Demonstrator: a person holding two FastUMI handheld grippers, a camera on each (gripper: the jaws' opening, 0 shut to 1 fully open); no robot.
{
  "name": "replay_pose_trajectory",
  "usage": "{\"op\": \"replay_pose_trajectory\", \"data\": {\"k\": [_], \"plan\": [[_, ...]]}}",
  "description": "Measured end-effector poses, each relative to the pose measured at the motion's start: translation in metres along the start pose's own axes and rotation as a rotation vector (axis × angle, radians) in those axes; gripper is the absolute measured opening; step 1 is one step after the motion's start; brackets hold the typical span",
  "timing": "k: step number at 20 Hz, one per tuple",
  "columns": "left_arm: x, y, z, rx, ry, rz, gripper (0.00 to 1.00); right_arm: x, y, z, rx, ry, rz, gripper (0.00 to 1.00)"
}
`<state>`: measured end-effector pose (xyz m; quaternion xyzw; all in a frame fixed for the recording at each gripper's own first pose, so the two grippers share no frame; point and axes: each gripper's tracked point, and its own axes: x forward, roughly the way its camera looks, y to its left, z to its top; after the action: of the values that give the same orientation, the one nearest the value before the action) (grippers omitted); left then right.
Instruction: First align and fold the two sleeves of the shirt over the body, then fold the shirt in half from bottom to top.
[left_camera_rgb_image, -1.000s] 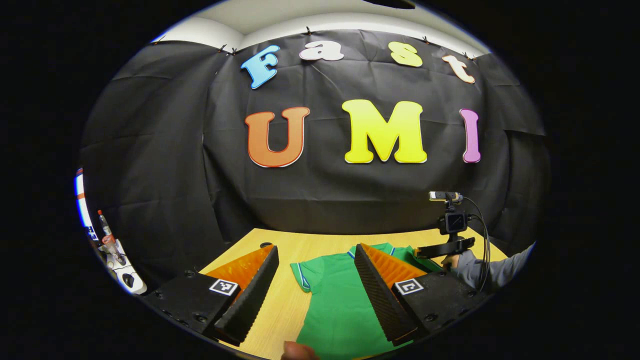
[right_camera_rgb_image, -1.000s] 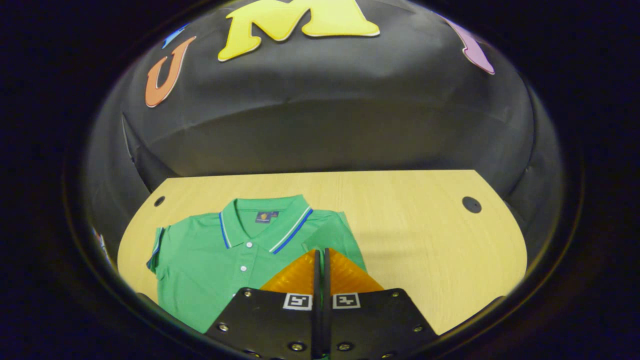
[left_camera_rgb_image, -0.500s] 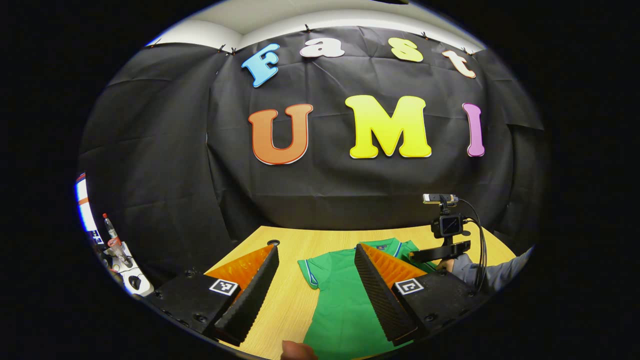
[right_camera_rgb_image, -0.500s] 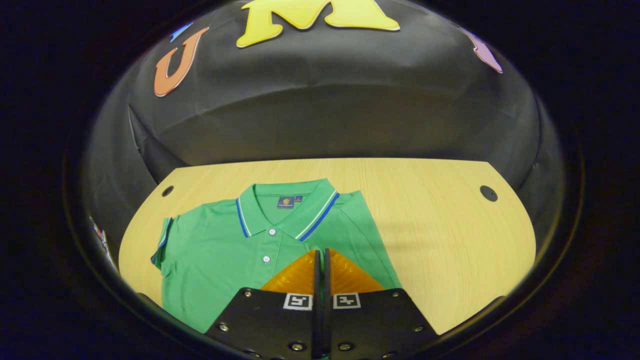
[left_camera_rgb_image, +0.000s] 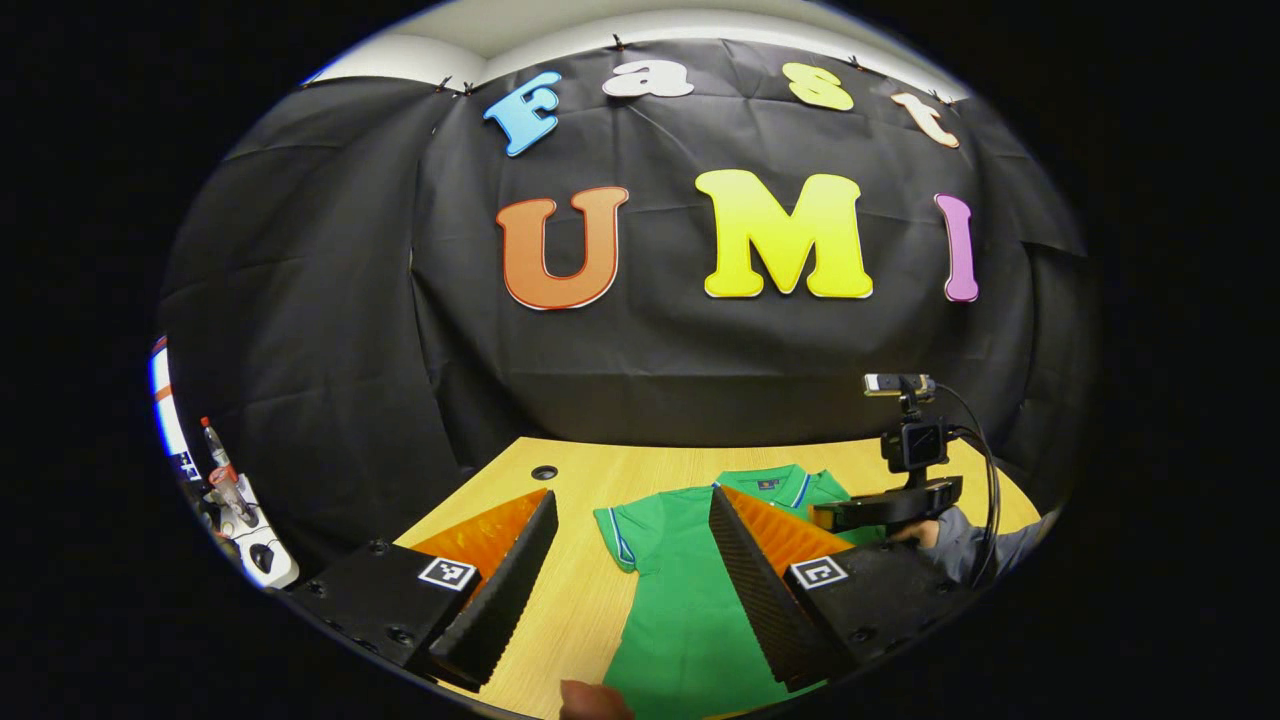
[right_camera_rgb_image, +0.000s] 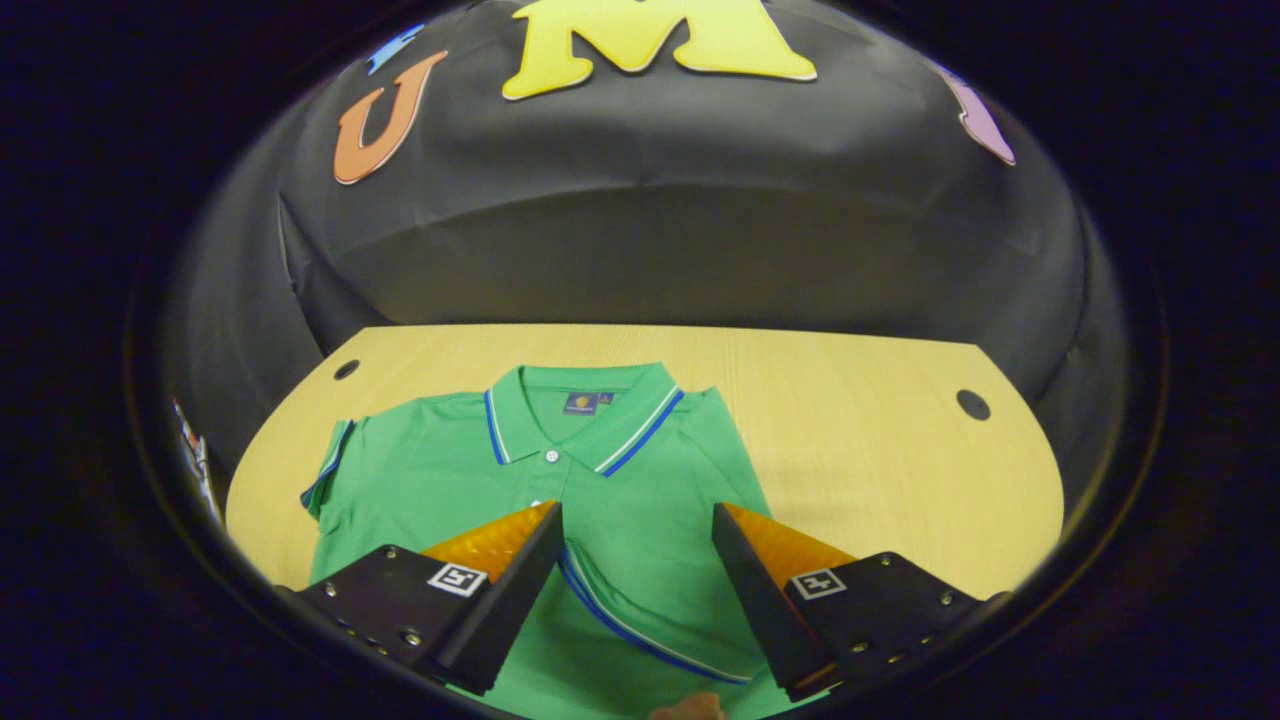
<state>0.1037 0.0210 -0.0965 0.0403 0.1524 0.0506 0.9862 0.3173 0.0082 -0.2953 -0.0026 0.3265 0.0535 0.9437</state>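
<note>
A green polo shirt (right_camera_rgb_image: 470, 480) with a blue-and-white trimmed collar (right_camera_rgb_image: 580, 405) lies face up on the wooden table (right_camera_rgb_image: 860, 440). Its right sleeve (right_camera_rgb_image: 630, 610) is folded over the body, the striped cuff lying between my fingers. My right gripper (right_camera_rgb_image: 637, 510) hovers open just above that sleeve, touching nothing. The other sleeve (right_camera_rgb_image: 325, 480) still spreads out flat at the left. In the left gripper view my left gripper (left_camera_rgb_image: 632, 497) is open and empty above the shirt (left_camera_rgb_image: 680, 610), near the spread sleeve (left_camera_rgb_image: 615, 530). The right gripper (left_camera_rgb_image: 880, 508) shows beyond it.
The table has a round hole in each far corner (right_camera_rgb_image: 347, 369) (right_camera_rgb_image: 971, 404). A grey-sleeved hand (left_camera_rgb_image: 960, 540) holds the right gripper. A bottle (left_camera_rgb_image: 215, 465) and clutter stand off the table at the far left. Bare wood lies right of the shirt.
My right gripper was shut on the right sleeve; it has opened and left the sleeve lying across the shirt's body. The left gripper has drifted only slightly.
</note>
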Motion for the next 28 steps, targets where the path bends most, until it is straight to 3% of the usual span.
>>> {"op": "replay_pose_trajectory", "data": {"k": [13, 18, 24, 28], "plan": [[0.119, 0.025, -0.046, 0.010, 0.094, 0.043, 0.98, -0.125, -0.018, 0.098, -0.091, -0.307, 0.030, 0.94], [0.167, 0.028, -0.068, 0.005, 0.152, 0.041, 0.98, -0.178, -0.056, 0.131, -0.069, -0.411, -0.023, 0.93], [0.224, 0.029, -0.103, 0.008, 0.237, 0.045, 0.98, -0.232, -0.117, 0.154, 0.000, -0.490, -0.133, 0.93], [0.251, 0.037, -0.134, -0.029, 0.314, 0.075, 0.99, -0.261, -0.148, 0.163, -0.016, -0.524, -0.207, 0.93]]}}
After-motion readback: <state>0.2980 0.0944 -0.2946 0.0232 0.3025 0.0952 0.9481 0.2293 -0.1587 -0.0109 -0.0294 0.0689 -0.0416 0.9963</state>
